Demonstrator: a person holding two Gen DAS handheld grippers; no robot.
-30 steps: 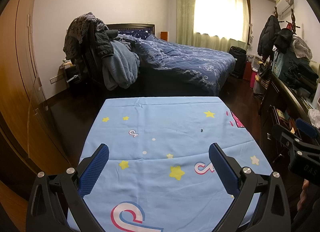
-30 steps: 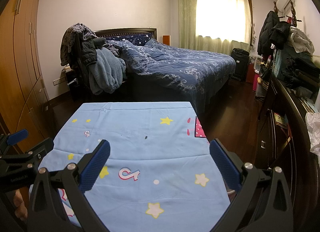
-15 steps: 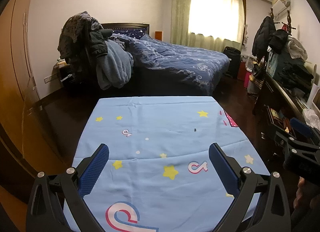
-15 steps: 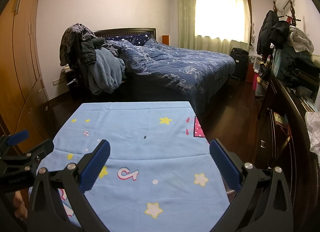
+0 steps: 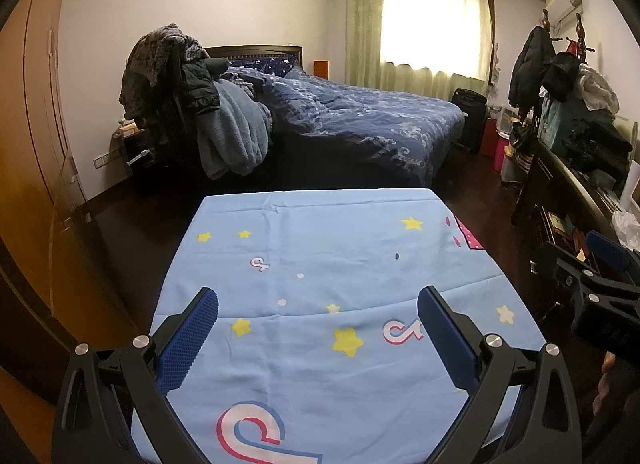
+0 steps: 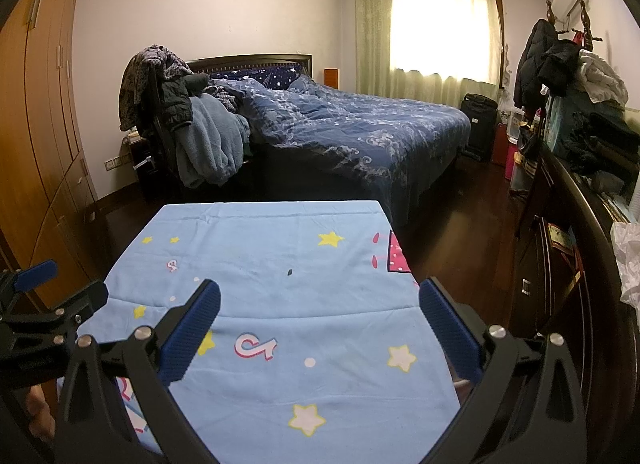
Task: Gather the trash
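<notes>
A table covered with a light blue cloth printed with stars lies in front of me; it also shows in the right wrist view. A tiny dark speck sits on the cloth, also seen from the right. My left gripper is open and empty above the near part of the cloth. My right gripper is open and empty over the cloth's right half. A crumpled white plastic bag lies on the dresser at the far right.
A bed with a dark blue duvet stands beyond the table. A chair piled with clothes stands at its left. A wooden wardrobe lines the left wall. A dark dresser with clutter runs along the right.
The left view has shifted slightly left and tilted, so the table sits a bit further right in it. The right view is almost unchanged. Both grippers stay open.
</notes>
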